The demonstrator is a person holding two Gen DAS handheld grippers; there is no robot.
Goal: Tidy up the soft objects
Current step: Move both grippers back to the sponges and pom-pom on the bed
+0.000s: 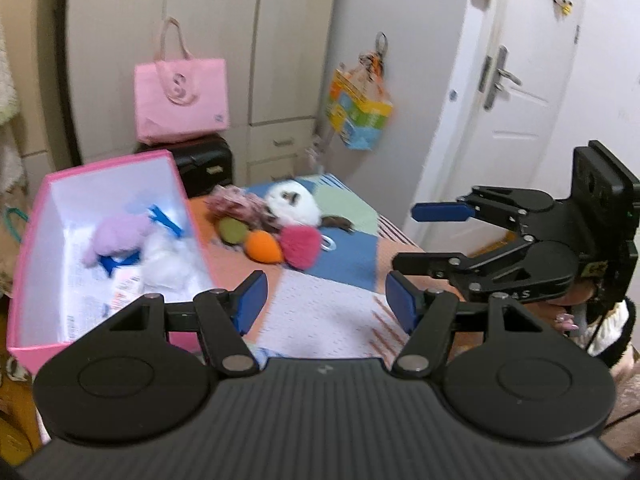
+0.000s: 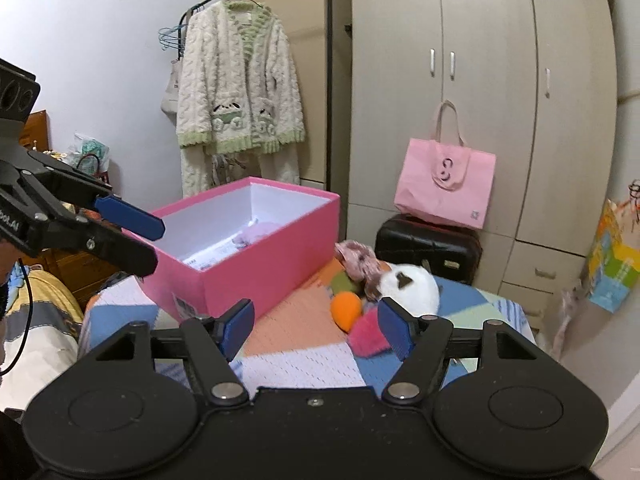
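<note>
Both the left hand-held gripper [image 1: 324,300] and the right hand-held gripper [image 2: 316,328] were spread wide, gripping nothing. A fuzzy magenta pom-pom [image 2: 368,338] lay at the right one's 12 o'clock, touching a smooth orange plush [image 2: 346,310].

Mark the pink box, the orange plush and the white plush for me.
pink box [image 2: 256,276], right wrist view, on its near outer side wall.
orange plush [image 2: 346,310], right wrist view, on the middle of its body.
white plush [image 1: 294,204], left wrist view, on its white body.

A patchwork-covered table [image 2: 296,320] carries a pink box [image 2: 272,256] beside scattered plush toys [image 2: 408,286].
</note>
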